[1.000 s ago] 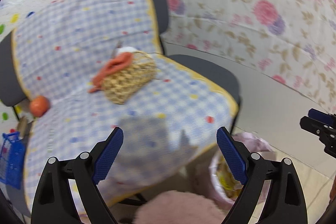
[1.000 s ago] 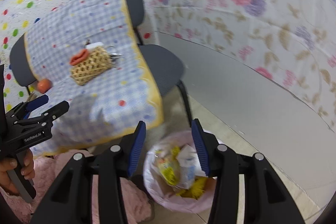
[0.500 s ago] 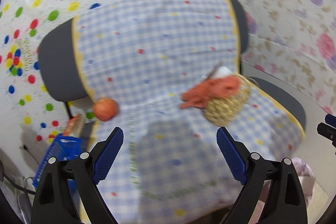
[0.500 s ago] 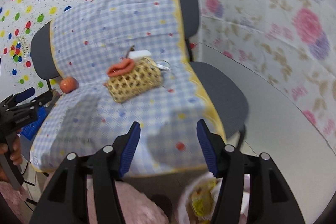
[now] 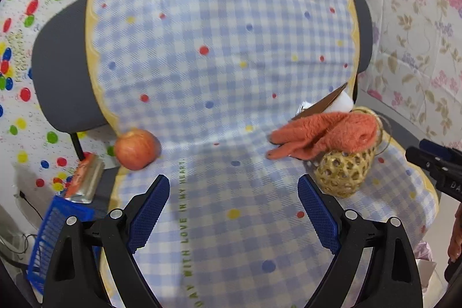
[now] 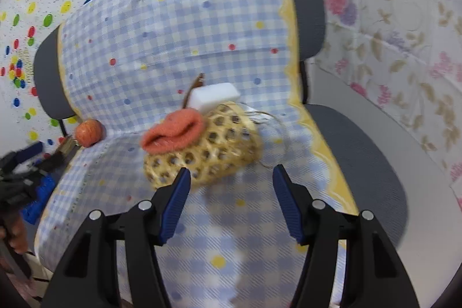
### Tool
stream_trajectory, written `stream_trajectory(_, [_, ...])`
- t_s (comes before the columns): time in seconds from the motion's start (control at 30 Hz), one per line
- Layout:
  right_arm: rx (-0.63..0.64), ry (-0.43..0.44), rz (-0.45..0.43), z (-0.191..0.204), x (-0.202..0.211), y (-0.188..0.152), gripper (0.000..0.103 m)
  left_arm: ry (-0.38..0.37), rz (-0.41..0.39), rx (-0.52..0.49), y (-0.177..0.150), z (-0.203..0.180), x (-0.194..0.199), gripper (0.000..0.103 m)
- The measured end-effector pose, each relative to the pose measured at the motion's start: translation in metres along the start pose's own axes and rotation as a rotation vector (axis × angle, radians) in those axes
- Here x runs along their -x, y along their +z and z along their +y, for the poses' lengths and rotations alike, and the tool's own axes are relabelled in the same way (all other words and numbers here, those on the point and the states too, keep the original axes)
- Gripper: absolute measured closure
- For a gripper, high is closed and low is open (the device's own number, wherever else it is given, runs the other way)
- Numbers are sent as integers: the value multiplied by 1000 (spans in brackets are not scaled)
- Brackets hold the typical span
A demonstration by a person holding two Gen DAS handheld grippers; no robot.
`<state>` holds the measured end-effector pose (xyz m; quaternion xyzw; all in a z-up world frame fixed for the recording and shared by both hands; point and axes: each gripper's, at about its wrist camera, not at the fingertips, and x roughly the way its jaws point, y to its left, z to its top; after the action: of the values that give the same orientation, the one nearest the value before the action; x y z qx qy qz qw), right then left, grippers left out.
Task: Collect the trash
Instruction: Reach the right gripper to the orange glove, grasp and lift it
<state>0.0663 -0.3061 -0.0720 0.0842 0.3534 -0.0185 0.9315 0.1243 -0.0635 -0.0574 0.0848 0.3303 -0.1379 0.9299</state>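
Note:
A woven basket lies on its side on a chair covered with a blue checked cloth. An orange cloth, a white block and a brown strip stick out of it. An apple rests at the cloth's left edge. My left gripper is open and empty over the seat, between the apple and the basket. My right gripper is open and empty just in front of the basket.
A blue crate with a foil-wrapped pack stands left of the chair. Dotted and flowered sheets cover the walls. A bit of pink bag shows low right in the left wrist view.
Both grippers swung up and left from the pink trash bag on the floor toward the chair seat. The right gripper has opened wider and come close to the basket.

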Motion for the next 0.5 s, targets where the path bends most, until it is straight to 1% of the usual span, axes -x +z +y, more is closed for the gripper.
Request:
stream_trajectory(0.17, [24, 35, -2, 20, -22, 19, 44, 28, 0, 22, 9, 7, -16, 13])
stream_trajectory(0.3, [3, 48, 17, 28, -44, 33, 44, 16, 6, 20, 12, 7, -21, 13])
stream_trajectory(0.4, [-8, 41, 50, 33, -60, 39, 45, 1, 13, 10, 11, 4, -23, 13])
stream_trajectory(0.47, [-1, 45, 82, 39, -68, 40, 57, -1, 16, 3, 9, 3, -22, 13])
stream_trajectory(0.5, [7, 51, 93, 44, -70, 40, 67, -1, 16, 2, 8, 3, -21, 13])
